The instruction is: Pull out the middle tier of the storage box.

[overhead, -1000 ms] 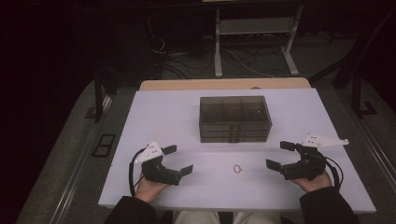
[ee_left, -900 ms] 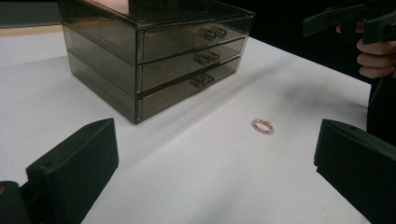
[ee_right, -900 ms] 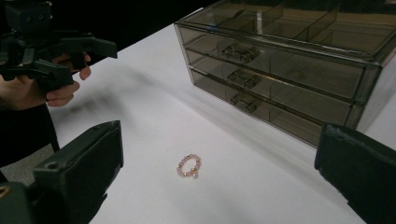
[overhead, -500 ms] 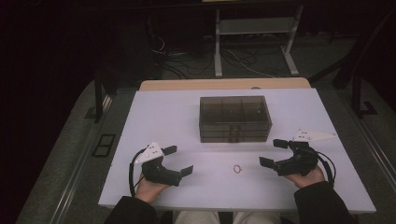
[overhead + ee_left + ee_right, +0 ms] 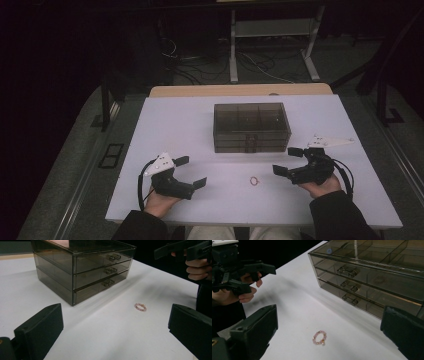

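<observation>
Two sets of tongs sit low over the white bench [image 5: 200, 125], one toward each front corner, and both have their jaws spread wide with nothing between them. Between the two lies a small pink bead ring [image 5: 255, 180], flat on the bare surface, in front of the smoky drawer box [image 5: 251, 126] and apart from it. The box has three drawers, all pushed in, handles facing the person. Open bench runs all around the ring: a clear strip separates it from the box front, and more free surface reaches to the near edge. The left tongs [image 5: 192, 172] are well apart from the ring, angled toward the middle, the hand [image 5: 159, 200] under them close to the near edge. The right tongs [image 5: 287, 161] are nearer the ring, pointing left across the bench, their upper jaw close to the box's right front corner. In the right gripper view the ring [image 5: 319, 337] lies between the two jaws, just ahead.
</observation>
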A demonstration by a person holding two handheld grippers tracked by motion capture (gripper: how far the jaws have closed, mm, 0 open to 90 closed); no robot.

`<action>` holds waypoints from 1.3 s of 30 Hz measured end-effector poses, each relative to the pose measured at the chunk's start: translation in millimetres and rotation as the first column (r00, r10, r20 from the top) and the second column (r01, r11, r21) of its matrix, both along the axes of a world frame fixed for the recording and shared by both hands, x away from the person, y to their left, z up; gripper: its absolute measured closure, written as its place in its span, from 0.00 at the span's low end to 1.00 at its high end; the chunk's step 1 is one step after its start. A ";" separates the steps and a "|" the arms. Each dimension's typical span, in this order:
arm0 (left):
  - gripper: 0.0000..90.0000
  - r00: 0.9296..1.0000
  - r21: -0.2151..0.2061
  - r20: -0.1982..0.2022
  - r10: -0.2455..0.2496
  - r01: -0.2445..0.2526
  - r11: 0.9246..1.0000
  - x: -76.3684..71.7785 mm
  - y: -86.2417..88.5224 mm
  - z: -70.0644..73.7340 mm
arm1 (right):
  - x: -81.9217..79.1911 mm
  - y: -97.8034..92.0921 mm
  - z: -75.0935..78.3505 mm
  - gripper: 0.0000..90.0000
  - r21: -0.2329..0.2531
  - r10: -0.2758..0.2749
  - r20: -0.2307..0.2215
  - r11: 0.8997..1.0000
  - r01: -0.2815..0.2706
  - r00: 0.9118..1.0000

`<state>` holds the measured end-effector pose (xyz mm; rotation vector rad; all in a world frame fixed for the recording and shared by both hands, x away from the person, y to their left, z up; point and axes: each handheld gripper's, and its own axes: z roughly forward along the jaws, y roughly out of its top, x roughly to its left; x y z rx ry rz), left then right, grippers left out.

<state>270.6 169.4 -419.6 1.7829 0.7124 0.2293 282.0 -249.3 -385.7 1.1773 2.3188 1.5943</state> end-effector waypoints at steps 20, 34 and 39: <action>0.00 1.000 0.002 0.000 -0.002 0.002 1.000 -0.8 -0.2 0.4 | 13.4 15.0 -8.6 0.01 0.104 -0.005 -0.087 0.994 0.014 0.996; 0.00 1.000 0.004 0.002 -0.005 0.005 1.000 -0.8 -0.4 0.5 | 22.8 24.1 -17.5 0.01 0.219 -0.015 -0.169 0.974 0.052 0.986; 0.00 1.000 0.005 0.003 -0.004 0.004 1.000 -0.8 -0.7 0.5 | 27.0 28.0 -23.2 0.01 0.251 -0.010 -0.228 0.966 0.069 0.974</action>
